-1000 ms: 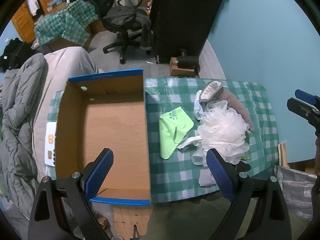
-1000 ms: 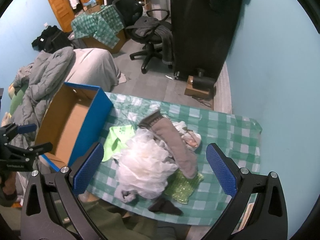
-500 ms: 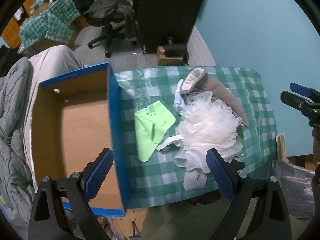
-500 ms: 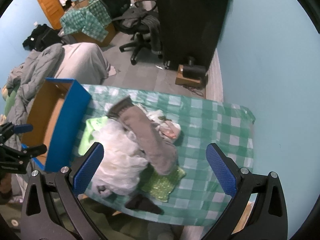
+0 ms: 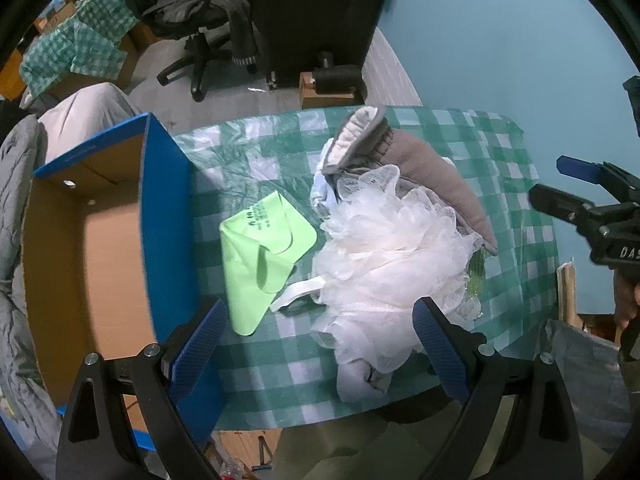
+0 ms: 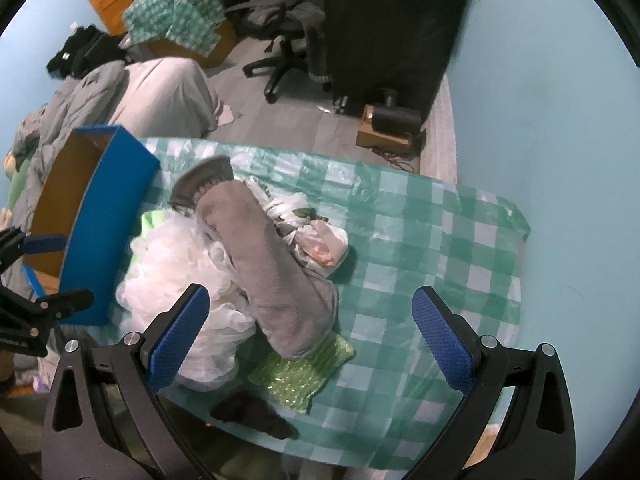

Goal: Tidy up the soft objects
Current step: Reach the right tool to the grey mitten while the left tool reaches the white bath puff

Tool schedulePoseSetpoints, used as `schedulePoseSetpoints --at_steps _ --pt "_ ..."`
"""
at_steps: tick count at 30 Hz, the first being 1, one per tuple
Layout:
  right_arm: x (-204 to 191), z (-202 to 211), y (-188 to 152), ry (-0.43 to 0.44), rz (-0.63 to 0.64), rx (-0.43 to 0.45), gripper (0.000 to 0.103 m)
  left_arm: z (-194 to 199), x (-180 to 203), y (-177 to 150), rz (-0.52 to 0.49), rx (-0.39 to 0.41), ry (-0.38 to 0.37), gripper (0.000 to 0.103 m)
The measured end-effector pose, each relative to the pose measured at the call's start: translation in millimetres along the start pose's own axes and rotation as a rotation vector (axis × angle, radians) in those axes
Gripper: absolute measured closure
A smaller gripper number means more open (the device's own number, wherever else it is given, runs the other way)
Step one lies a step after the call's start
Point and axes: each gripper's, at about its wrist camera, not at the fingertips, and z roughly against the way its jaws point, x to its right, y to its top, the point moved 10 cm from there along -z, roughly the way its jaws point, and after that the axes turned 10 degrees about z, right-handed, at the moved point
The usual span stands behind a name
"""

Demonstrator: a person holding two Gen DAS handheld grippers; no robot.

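Both grippers high over worktop (image 5: 500,168), jaws wide open, empty: left gripper (image 5: 316,344), right gripper (image 6: 308,332).
Soft pile mid-worktop, right of box (image 5: 164,216), apart from it.
Loofah (image 5: 384,248): light, springy mesh, compresses a lot; likely best pinched at bunched core or white strap (image 5: 296,294).
Grey sock (image 6: 268,264): draped over loofah, limp, easy pinch mid-length, will dangle.
Green cloth (image 5: 260,248): flat, thin; raised fold looks like best hold.
Green bubble wrap (image 6: 304,368): under sock toe, light, probably slick.
Dark sock (image 6: 252,416): at near edge.
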Motion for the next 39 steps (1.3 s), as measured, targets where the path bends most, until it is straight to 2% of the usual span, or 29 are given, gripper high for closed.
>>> schedulePoseSetpoints --at_steps 15,17,22,24,26,27,29,35,39 --pt "-15.8 -56.0 -8.9 0.082 0.119 -0.081 0.007 -34.7 17.5 1.9 -0.034 -0.027 0.009 0.008" --pt "-17.6 -63.0 -8.6 0.093 0.132 -0.090 0.016 -35.9 18.3 2.0 -0.037 -0.029 0.014 0.008" --pt "-20.7 -77.7 -11.8 0.137 0.139 -0.113 0.028 -34.4 23.5 0.9 -0.042 -0.032 0.007 0.008" --pt "-22.3 -81.1 -13.2 0.158 0.143 -0.118 0.040 -32.4 27.5 -0.5 -0.047 -0.036 0.000 0.008" --pt "-25.1 -81.7 -15.3 0.203 0.137 -0.123 0.068 -29.5 32.0 -1.4 -0.050 -0.033 -0.006 0.008" --pt "-25.1 -81.3 -16.0 0.221 0.130 -0.127 0.073 -28.8 33.9 -1.5 -0.051 -0.033 -0.007 0.008" --pt "-25.5 -78.5 -16.9 0.220 0.125 -0.117 0.078 -28.4 37.4 -2.4 -0.051 -0.038 -0.009 0.008" --pt "-24.7 -57.4 -15.3 0.240 0.079 -0.074 0.080 -33.2 45.3 -1.6 -0.053 -0.052 0.004 0.008" --pt "-22.2 -46.9 -18.0 0.245 0.051 -0.076 0.081 -38.5 52.4 -1.5 -0.065 -0.062 0.015 0.008"
